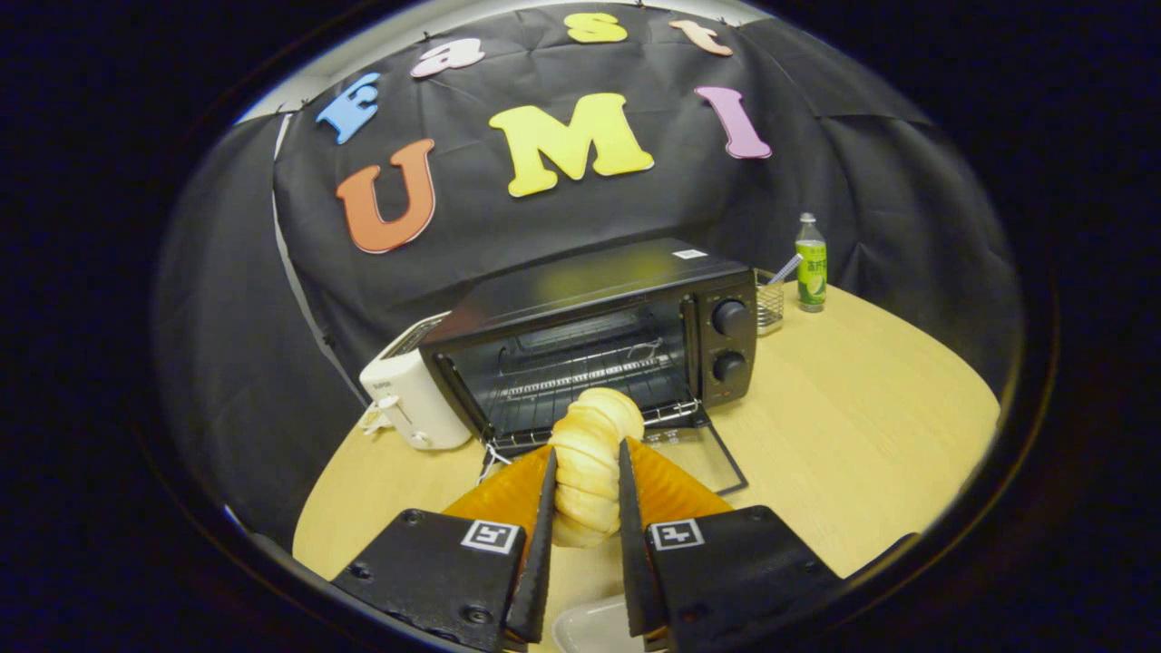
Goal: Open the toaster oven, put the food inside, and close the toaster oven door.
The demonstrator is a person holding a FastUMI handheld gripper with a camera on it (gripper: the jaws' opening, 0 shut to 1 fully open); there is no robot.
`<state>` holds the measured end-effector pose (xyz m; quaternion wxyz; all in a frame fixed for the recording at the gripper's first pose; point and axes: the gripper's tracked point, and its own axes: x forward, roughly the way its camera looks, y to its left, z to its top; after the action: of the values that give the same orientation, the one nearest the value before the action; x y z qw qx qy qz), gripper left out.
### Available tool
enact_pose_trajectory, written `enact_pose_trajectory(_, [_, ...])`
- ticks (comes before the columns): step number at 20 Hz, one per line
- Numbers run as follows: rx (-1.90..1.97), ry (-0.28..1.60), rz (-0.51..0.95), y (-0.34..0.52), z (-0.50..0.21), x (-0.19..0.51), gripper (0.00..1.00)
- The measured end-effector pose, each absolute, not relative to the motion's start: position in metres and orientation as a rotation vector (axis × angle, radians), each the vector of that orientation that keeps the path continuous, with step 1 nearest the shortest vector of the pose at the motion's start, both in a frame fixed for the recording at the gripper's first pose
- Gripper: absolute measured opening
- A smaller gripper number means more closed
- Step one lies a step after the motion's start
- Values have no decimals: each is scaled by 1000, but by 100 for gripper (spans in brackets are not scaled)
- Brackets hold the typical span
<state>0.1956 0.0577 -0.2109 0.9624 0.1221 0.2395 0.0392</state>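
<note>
The gripper (586, 472) was closed on a ridged bread roll (591, 458) before the open toaster oven (599, 340); a white toaster (413, 394) stood beside it, a bottle (810, 265) beyond.

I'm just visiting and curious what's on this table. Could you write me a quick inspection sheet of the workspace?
Surface: round wooden table.
Job's things: black toaster oven, door folded down open, wire rack inside; ridged bread roll.
Clutter: white toaster left of the oven; wire basket and green bottle to its right; clear container below the tongs.
Grippers: tongs shut on the bread roll, just ahead of the open oven.
Cables: nothing seen.
Surroundings: black cloth wall.
</note>
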Motion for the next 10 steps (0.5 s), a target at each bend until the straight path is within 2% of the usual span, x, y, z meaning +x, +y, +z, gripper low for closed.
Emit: enact_pose_trajectory(10, [314,498,-8,45,-257,315,39])
